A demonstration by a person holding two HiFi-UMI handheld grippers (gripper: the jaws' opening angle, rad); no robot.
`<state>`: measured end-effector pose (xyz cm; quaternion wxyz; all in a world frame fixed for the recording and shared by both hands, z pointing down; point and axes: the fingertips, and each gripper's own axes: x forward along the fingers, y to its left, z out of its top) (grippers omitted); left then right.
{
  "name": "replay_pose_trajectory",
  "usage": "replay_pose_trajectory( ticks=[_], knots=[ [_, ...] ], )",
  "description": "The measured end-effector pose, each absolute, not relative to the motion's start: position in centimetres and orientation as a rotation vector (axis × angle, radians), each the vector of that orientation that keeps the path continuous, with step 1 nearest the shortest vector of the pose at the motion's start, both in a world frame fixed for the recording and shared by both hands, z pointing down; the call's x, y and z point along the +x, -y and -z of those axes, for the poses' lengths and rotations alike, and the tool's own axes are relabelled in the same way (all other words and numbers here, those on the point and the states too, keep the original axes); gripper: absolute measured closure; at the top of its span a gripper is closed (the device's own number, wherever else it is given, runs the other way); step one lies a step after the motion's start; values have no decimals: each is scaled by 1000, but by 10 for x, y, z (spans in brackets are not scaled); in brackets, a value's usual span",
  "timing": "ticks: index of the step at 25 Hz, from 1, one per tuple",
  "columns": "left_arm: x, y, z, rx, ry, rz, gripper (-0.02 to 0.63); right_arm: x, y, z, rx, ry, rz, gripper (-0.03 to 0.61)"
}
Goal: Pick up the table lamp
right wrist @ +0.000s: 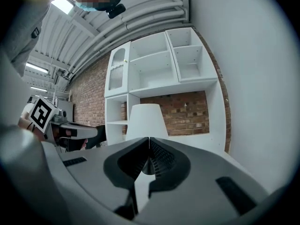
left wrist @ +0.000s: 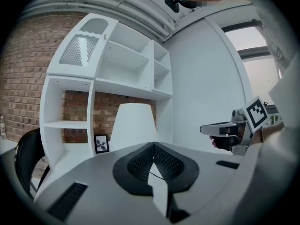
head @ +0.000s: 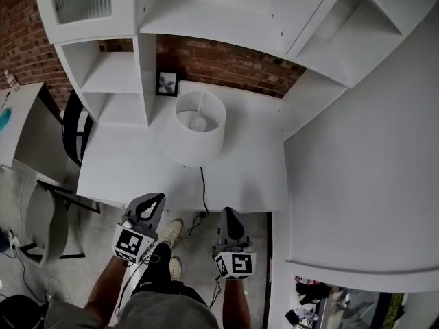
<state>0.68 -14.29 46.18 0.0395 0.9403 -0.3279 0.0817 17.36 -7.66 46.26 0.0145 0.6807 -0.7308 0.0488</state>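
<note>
Brick wall (head: 226, 64), white shelves (head: 113, 74), white desk (head: 123, 170)

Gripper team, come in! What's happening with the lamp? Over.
Left gripper and right gripper shut, empty, short of the lamp. Table lamp upright on desk, untouched. Its cord trails off the front edge between them.

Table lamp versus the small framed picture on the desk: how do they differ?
The table lamp has a big white shade; the framed picture is small with a dark frame. The table lamp stands mid-desk, the framed picture at the back by the brick wall. A black cord runs from the table lamp over the front edge; the framed picture has none. Both stand upright on the white desk.
</note>
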Motion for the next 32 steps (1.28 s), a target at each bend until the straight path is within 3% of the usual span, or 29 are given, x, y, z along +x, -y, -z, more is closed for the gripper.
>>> replay_pose_trajectory(
  ticks=[32],
  knots=[
    [75,266,-603,2885,982,-119,609,221,187,-601,2149,2252,-154,555]
  ],
)
